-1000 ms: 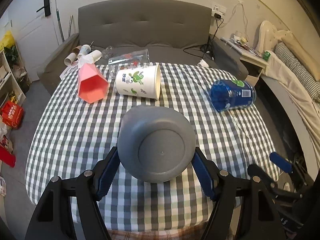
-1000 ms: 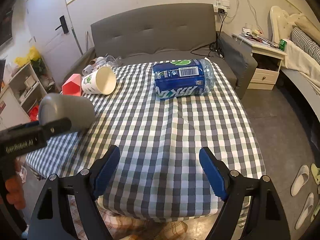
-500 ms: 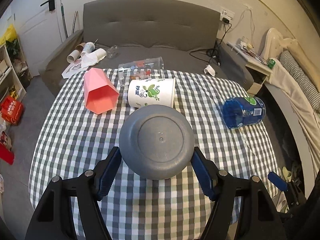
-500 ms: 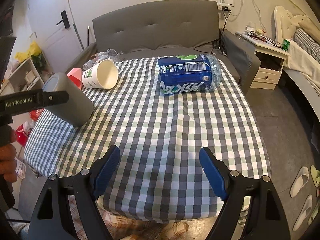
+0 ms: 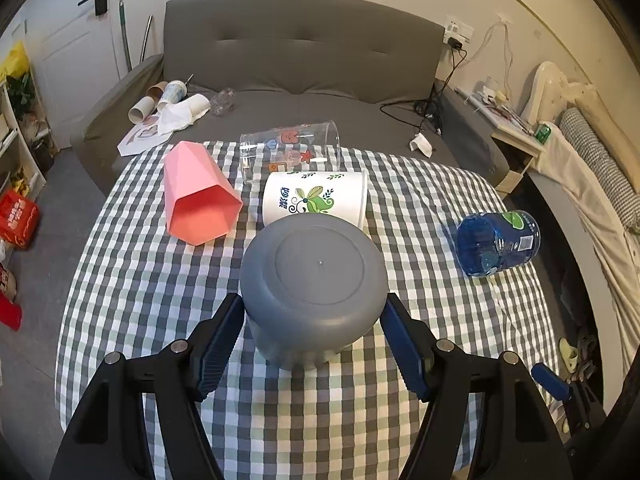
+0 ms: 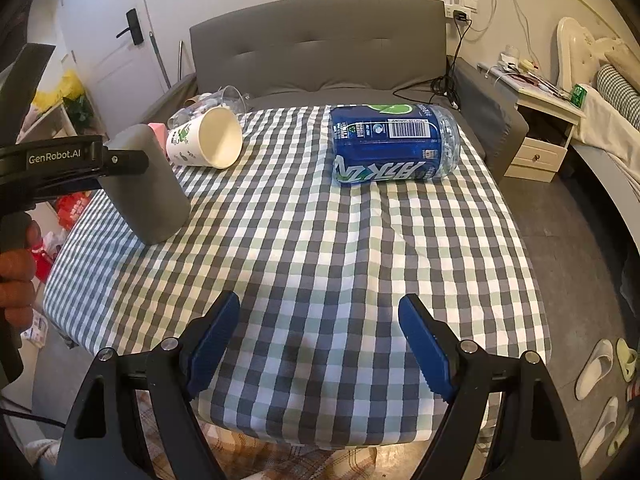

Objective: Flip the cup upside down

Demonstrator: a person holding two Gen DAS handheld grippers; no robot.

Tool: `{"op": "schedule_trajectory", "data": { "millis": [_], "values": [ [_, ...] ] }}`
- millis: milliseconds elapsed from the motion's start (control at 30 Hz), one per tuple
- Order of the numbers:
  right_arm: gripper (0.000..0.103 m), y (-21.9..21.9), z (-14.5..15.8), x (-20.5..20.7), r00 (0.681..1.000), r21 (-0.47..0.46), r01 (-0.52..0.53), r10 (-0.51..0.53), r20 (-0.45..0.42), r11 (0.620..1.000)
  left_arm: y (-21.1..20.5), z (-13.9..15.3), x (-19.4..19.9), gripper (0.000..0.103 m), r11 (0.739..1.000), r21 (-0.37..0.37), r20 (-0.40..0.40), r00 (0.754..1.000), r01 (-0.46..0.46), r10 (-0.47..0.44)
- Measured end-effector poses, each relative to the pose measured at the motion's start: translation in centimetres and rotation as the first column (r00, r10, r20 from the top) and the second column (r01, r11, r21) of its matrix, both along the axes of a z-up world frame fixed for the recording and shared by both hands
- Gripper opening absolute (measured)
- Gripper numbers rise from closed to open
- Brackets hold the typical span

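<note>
Grey cup (image 5: 314, 284), base up on the checked tablecloth (image 5: 132, 280), is clamped by left gripper (image 5: 313, 330); right gripper (image 6: 319, 338) fingers wide.

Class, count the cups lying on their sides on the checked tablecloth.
3: a pink cup at the far left, a clear cup at the far edge, and a white paper cup just before it. None seems hidden.
</note>
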State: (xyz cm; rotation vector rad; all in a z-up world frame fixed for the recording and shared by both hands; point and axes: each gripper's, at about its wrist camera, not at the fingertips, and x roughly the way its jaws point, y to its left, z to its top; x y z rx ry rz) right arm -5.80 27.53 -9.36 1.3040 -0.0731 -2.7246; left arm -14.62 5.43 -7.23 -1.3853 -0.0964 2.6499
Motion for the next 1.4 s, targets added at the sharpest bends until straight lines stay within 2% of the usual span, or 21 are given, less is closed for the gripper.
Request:
{"op": "schedule_trajectory", "data": {
  "millis": [167,367,667,967,1100,1200,1233,1300,1400],
  "values": [
    [0.082,-0.4,0.1,0.0,1.000,0.007,-0.009,0.009,-0.001,1.000,0.0,-0.1,0.3,0.073,1.000,0.002,-0.013,1.000,0.006,-0.006],
    [0.082,-0.9,0.5,0.1,1.000,0.019,-0.016,0.016,-0.007,1.000,0.1,-0.1,1.0,0.077,0.999,-0.038,-0.032,0.999,0.030,-0.032],
    [0.082,-1.4,3.7,1.3,0.997,0.034,-0.025,0.028,-0.076,0.999,-0.7,2.9,3.3,0.078,0.998,-0.055,-0.125,0.992,0.019,-0.026],
    [0.082,-3.1,7.6,4.2,0.979,0.034,-0.045,0.051,-0.197,0.998,-2.8,5.6,8.4,0.078,0.996,-0.090,-0.276,0.961,-0.021,-0.005],
    [0.082,-4.3,7.9,5.9,0.964,0.043,-0.044,0.054,-0.261,0.998,-3.9,5.4,11.5,0.092,0.992,-0.114,-0.343,0.939,-0.058,0.015],
    [0.082,-5.1,7.4,7.1,0.952,0.057,-0.031,0.047,-0.303,0.998,-4.8,5.0,13.4,0.098,0.989,-0.122,-0.387,0.922,-0.089,0.035],
    [0.089,-5.2,7.3,7.3,0.950,0.058,-0.031,0.047,-0.309,0.998,-5.1,4.8,13.9,0.102,0.987,-0.121,-0.397,0.917,-0.102,0.046],
    [0.103,-5.5,6.9,7.9,0.943,0.055,-0.019,0.036,-0.332,0.998,-5.7,4.5,14.9,0.103,0.986,-0.107,-0.415,0.907,-0.126,0.071],
    [0.103,-5.5,6.7,8.4,0.939,0.027,-0.022,0.030,-0.342,0.999,-6.3,4.0,15.9,0.103,0.985,-0.090,-0.424,0.901,-0.145,0.094]
  ]
}}
